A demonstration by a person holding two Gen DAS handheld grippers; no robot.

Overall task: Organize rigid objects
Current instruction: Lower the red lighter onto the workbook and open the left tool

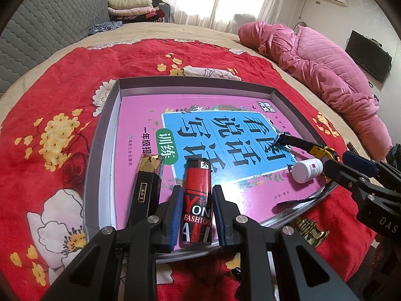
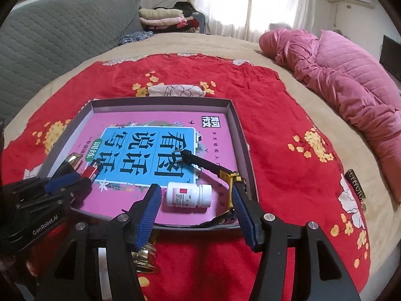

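Observation:
A shallow grey box (image 1: 195, 81) lies on the red flowered cloth, with a pink book (image 1: 140, 115) flat inside it. My left gripper (image 1: 196, 193) is shut on a red and black lighter (image 1: 198, 175), held over the box's near edge. Just left of it lies a black stick with a gold end (image 1: 147, 183). A white pill bottle (image 2: 188, 195) lies on its side on the book. My right gripper (image 2: 196, 193) stands open around it, pads clear of it. A black and yellow tool (image 2: 213, 169) lies just beyond the bottle.
A brass object (image 2: 145, 253) sits on the cloth just outside the box's near edge. A small dark case (image 2: 356, 185) lies on the cloth to the right. A pink quilted coat (image 2: 351, 82) is heaped along the bed's right side, with folded clothes (image 2: 163, 18) at the back.

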